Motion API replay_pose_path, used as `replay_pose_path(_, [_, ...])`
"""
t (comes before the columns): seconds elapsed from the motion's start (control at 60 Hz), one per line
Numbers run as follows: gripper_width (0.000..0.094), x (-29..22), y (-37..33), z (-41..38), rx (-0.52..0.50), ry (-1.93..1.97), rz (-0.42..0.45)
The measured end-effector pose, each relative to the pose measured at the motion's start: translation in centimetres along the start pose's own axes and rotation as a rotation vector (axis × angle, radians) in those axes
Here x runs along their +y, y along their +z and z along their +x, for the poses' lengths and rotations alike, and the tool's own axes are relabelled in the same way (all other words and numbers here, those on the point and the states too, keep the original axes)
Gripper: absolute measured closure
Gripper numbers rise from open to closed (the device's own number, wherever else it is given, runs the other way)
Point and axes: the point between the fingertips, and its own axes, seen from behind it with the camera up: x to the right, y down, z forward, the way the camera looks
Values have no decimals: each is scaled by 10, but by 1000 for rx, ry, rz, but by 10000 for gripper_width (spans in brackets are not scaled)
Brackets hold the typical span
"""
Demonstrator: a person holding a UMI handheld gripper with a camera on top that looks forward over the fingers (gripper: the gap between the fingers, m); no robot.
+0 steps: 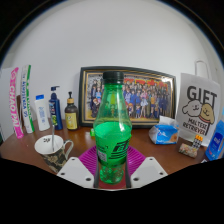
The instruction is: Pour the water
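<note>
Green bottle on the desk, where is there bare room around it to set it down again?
The green bottle stands between the fingers. Bare desk lies between the bottle and the gift card stand, and a smaller patch between the bottle and the cup. The back is crowded: tubes, small bottles, picture frame.

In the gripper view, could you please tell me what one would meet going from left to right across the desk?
Tubes → pump bottle → green bottle, standing between the claw fingers → gift sign.
</note>
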Motion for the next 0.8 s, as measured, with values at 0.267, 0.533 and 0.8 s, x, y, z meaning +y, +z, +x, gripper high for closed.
replay_pose_path(0.267, [65,-4,-14,3,28,15,-44])
replay_pose_path(0.533, [81,-30,-98,-21,83,69,-163])
replay_pose_path(0.8, [79,-63,-238,-83,133,103,-299])
